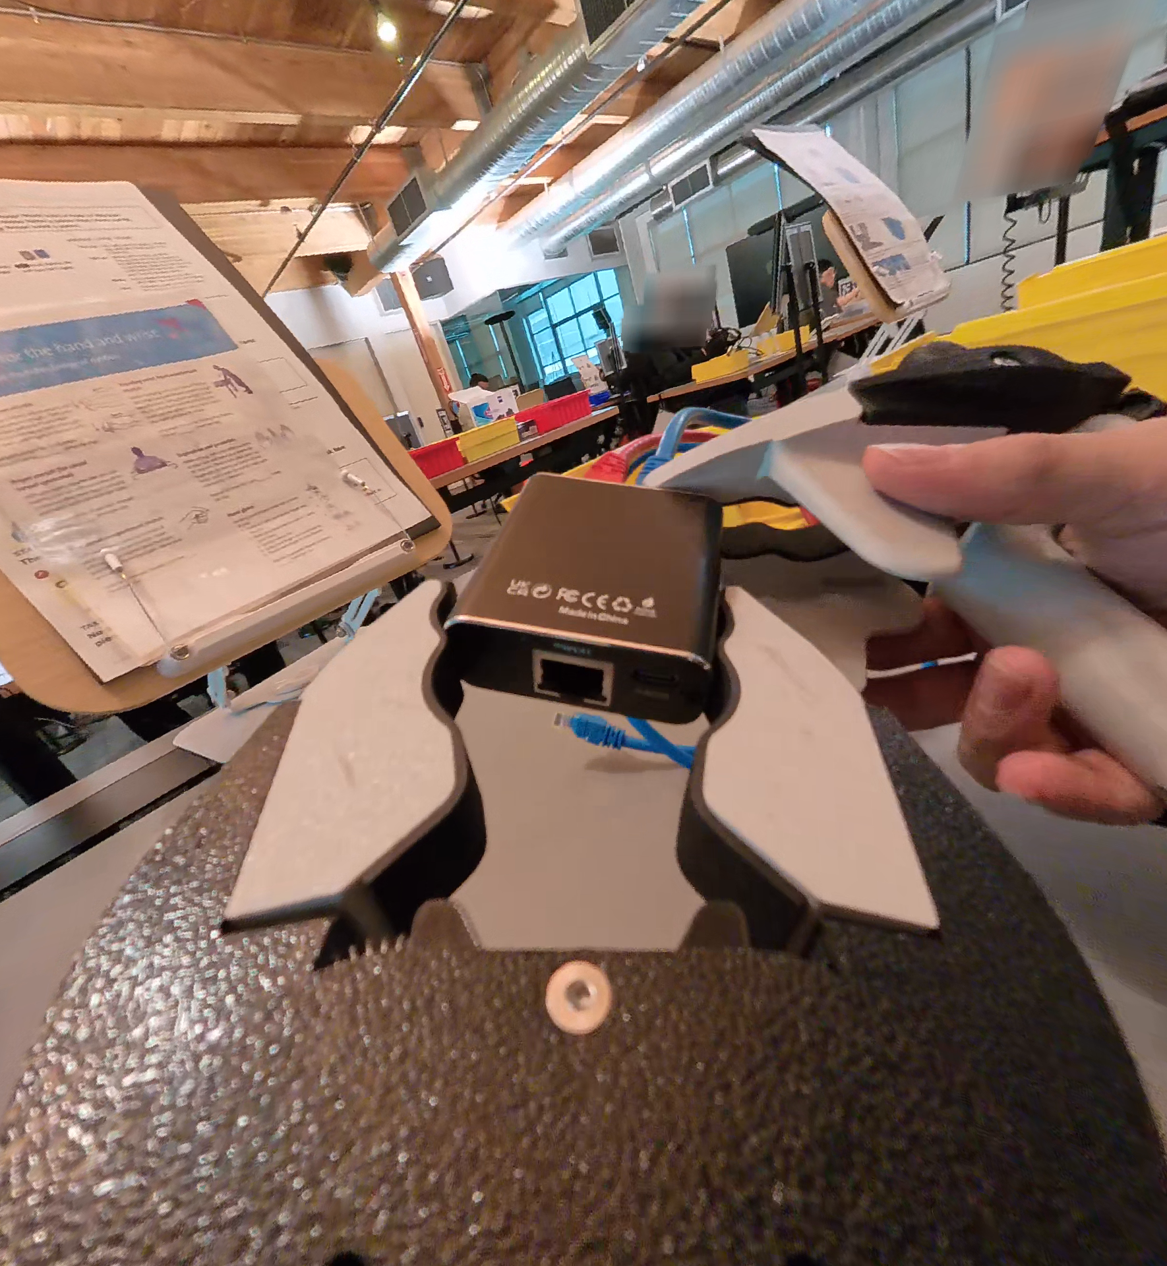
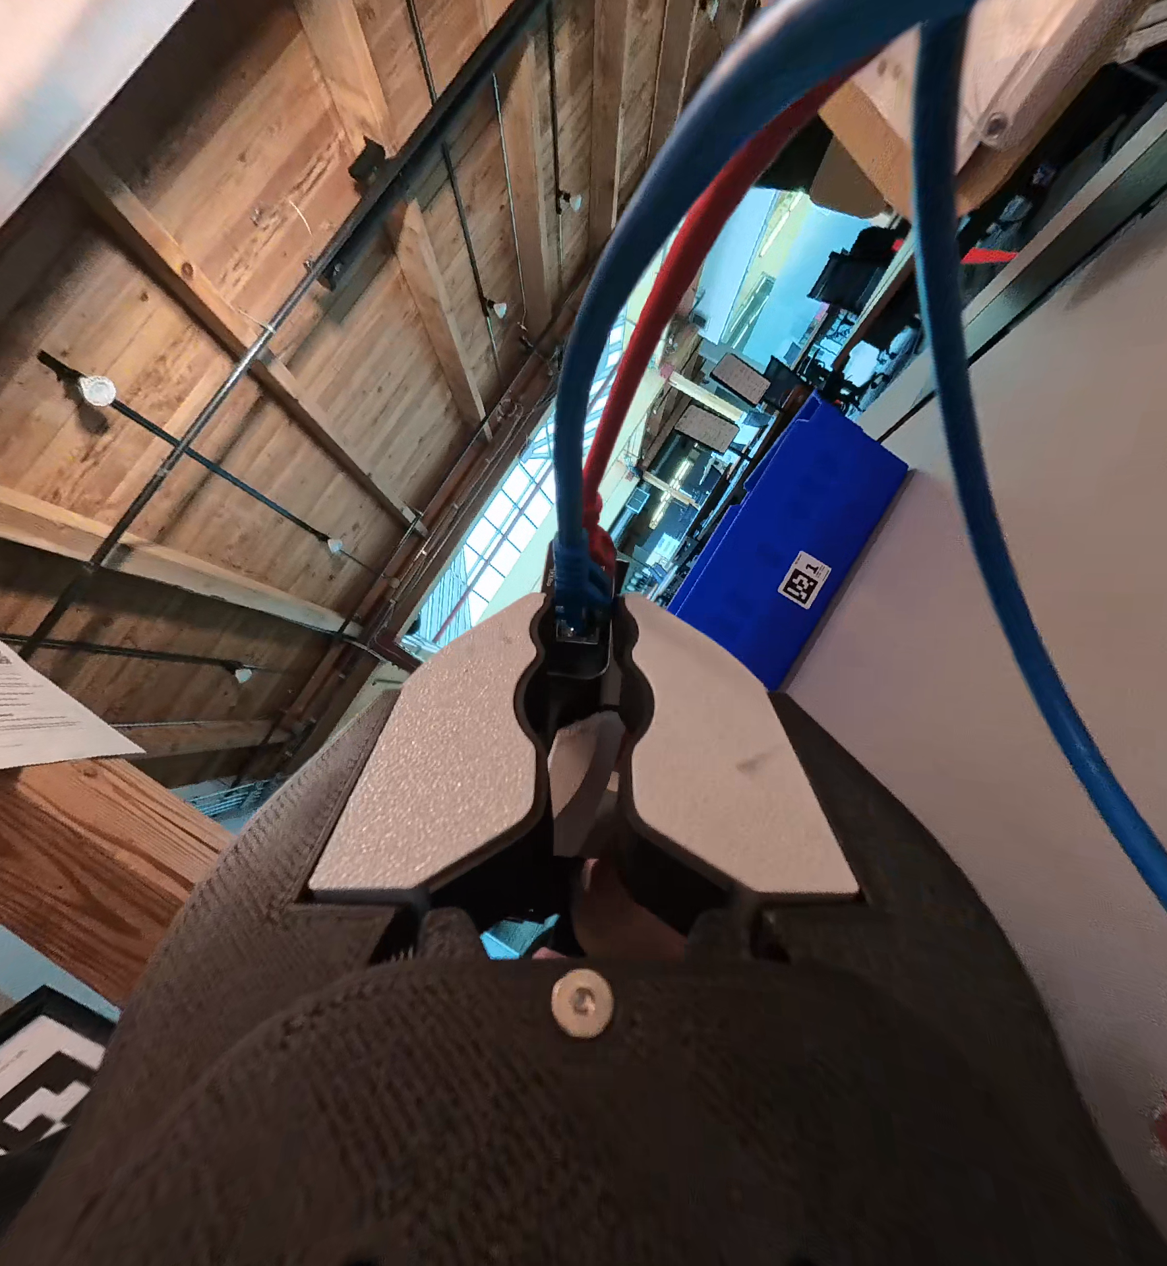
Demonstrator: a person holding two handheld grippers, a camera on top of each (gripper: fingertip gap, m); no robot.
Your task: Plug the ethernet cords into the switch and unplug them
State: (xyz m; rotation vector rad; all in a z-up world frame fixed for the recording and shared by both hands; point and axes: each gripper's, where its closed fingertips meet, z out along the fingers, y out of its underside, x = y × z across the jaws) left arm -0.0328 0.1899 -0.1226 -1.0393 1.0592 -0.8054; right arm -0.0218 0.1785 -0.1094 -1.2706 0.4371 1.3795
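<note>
Left wrist view: my left hand-held gripper (image 1: 584,658) clamps the black switch (image 1: 587,582) by its two sides, lifted clear of the grey bench (image 1: 567,808). The near end of the switch faces the camera and shows one vacant ethernet port (image 1: 572,678) beside a smaller socket. Below it a blue ethernet cord (image 1: 608,733) lies on the bench, its plug loose and near the switch but not touching it. At right, a person's hand (image 1: 1074,548) grips the right hand-held gripper (image 1: 677,473), whose tips reach the far end of the switch; blue and red cords loop up just behind them. A tilted clipboard with printed sheets (image 1: 142,425) stands at left, and yellow bins (image 1: 1115,315) sit behind.

Right wrist view: my right hand-held gripper (image 2: 582,630) is closed on the plug of a blue ethernet cord (image 2: 577,575), seated in a port of the switch (image 2: 577,661). A red ethernet cord (image 2: 642,342) enters just beside it. A blue bin (image 2: 793,534) stands on the bench beyond.
</note>
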